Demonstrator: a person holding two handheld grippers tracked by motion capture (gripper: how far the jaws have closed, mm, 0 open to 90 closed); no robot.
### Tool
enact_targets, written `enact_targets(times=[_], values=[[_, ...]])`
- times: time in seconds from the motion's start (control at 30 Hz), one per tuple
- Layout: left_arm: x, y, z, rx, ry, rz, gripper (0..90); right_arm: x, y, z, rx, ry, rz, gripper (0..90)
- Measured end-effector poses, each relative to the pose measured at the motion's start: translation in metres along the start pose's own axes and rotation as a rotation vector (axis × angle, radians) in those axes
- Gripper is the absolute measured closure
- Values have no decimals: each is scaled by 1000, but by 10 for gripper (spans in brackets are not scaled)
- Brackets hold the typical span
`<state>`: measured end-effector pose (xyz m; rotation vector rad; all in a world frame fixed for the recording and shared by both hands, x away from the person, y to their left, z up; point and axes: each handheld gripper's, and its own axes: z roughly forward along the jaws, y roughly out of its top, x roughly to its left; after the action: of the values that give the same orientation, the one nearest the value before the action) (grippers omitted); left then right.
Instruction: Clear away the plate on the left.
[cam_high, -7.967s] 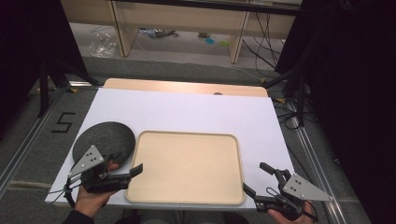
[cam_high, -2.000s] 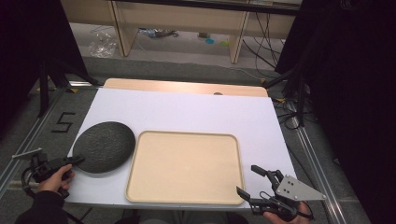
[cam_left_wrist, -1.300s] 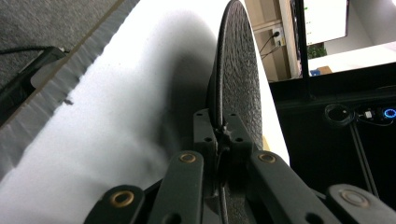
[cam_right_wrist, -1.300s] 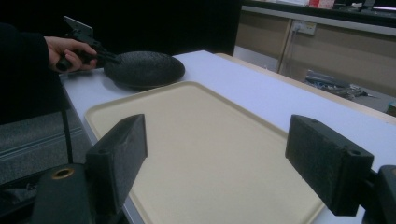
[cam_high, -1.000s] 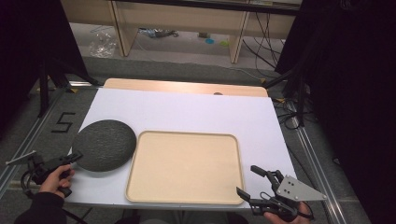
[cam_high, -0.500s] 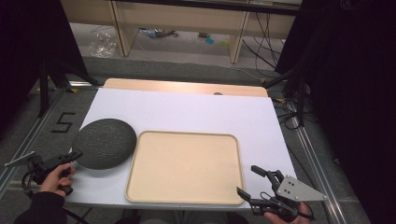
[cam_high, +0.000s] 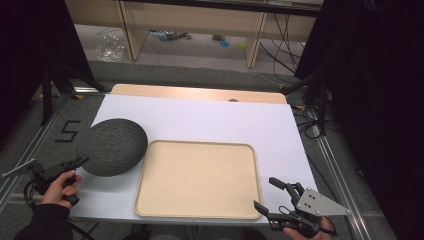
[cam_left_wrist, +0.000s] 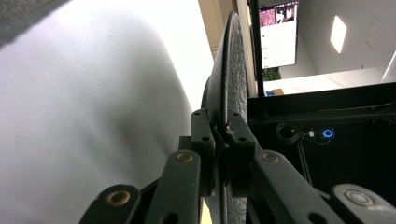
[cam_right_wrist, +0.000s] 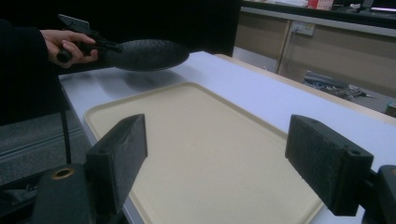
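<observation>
Left gripper (cam_left_wrist: 222, 140) clamps dark plate (cam_high: 112, 146) rim — lifted.

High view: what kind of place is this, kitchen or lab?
Probably a lab or recording workspace, not a kitchen. A white-covered table stands on grey carpet with metal rails beside it, black curtains hang at both sides, loose cables trail on the floor behind, and a lit monitor hangs in the background.

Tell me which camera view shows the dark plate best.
The high view: the plate shows whole, round, beside the tray. The right gripper view shows it from the side, lifted off the table. The left gripper view shows it edge-on, its rim pinched by the left gripper.
</observation>
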<state>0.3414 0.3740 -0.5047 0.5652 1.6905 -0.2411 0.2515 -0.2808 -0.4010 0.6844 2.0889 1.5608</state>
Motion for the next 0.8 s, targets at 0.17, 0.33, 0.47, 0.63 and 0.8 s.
enact_targets(times=[0.17, 0.33, 0.47, 0.63, 0.8], values=[[-5, -4, 5, 20, -13, 10, 842, 0, 0, 0, -2, -7, 0, 219], [-7, -9, 11, 45, -18, 18, 841, 0, 0, 0, -8, -2, -2, 219], [-11, -15, 16, 66, -36, 11, 830, 0, 0, 0, 1, -6, 18, 218], [-16, -25, 24, 110, -35, 25, 828, -1, 0, 0, -10, -10, 5, 217], [-23, -34, 32, 146, -43, 46, 834, -1, 0, -1, -15, -14, 4, 215]])
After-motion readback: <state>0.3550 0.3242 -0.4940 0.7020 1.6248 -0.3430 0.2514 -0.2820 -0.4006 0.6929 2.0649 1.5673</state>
